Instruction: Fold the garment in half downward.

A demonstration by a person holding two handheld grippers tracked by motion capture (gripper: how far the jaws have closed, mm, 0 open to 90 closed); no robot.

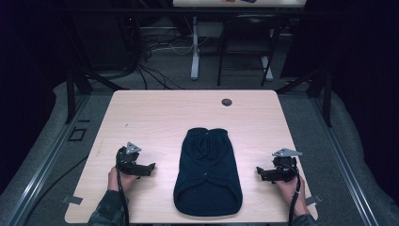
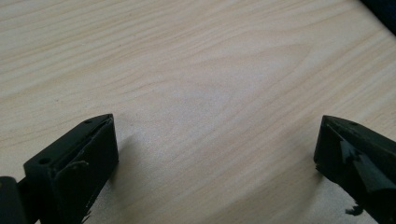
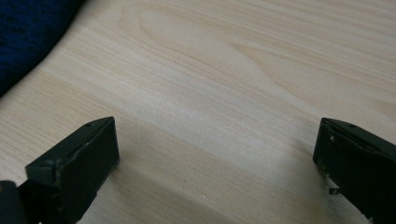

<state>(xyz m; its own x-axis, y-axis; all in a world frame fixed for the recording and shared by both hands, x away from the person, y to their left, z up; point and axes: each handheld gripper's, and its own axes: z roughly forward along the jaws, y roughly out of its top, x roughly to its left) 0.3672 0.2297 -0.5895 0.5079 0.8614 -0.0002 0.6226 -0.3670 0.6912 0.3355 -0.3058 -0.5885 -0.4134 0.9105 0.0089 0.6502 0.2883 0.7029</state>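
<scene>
A dark navy garment [image 1: 207, 172], folded into a long rounded shape, lies at the front middle of the light wooden table [image 1: 160, 113]. My left gripper [image 1: 151, 167] rests on the table to the garment's left, open, jaws pointing toward it with a gap between. My right gripper [image 1: 259, 171] rests to the garment's right, open too, jaws pointing at the cloth. In the left gripper view the gripper [image 2: 217, 123] has only bare wood between its jaws, and a dark corner of the garment [image 2: 383, 9] shows top right. In the right gripper view the gripper [image 3: 217, 123] spans bare wood, with the garment [image 3: 28, 32] at top left.
A small dark round grommet [image 1: 227, 102] sits near the table's far edge. Beyond the table stand black frame legs [image 1: 70, 89], cables on the floor and another desk's white leg [image 1: 195, 52]. Bare tabletop lies left, right and behind the garment.
</scene>
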